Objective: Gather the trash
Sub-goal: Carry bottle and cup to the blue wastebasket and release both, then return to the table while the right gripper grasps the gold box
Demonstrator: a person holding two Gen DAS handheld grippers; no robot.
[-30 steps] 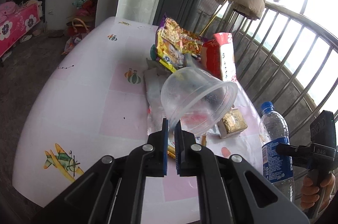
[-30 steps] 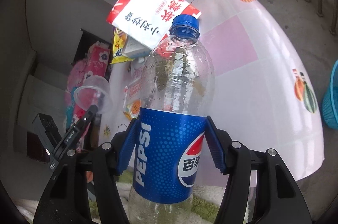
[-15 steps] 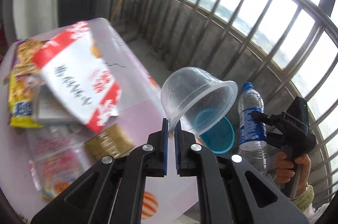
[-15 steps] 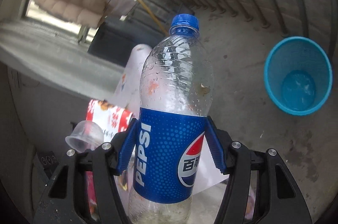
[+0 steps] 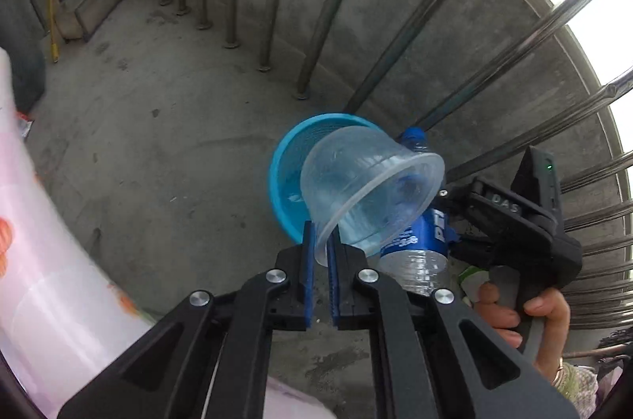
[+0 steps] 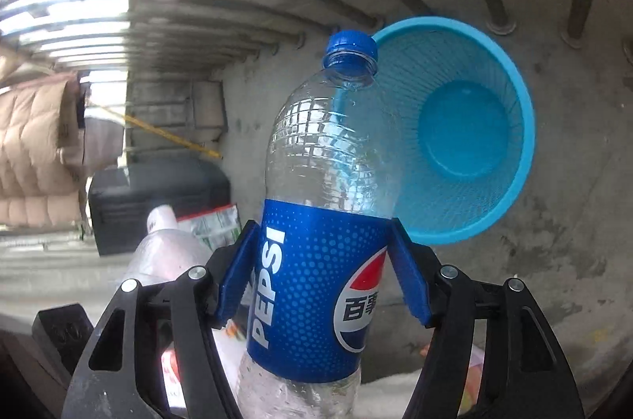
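My left gripper [image 5: 321, 241] is shut on the rim of a clear plastic cup [image 5: 368, 181], held in the air over a blue mesh trash basket [image 5: 289, 162] on the concrete floor. My right gripper [image 6: 322, 264] is shut on an empty Pepsi bottle [image 6: 316, 260] with a blue cap, upright, beside the same basket [image 6: 467, 150]. In the left wrist view the right gripper [image 5: 447, 221] with the bottle [image 5: 415, 245] is just behind and right of the cup.
A metal railing [image 5: 395, 35] and a low concrete wall stand behind the basket. The table edge with its pink cloth [image 5: 35, 249] is at the left. A beige coat [image 6: 35, 150], a dark box [image 6: 158, 201] and more wrappers [image 6: 213, 225] lie behind.
Both grippers swung away from the table and down toward the floor. The blue basket is now much closer in both views; the cup and bottle stay held.
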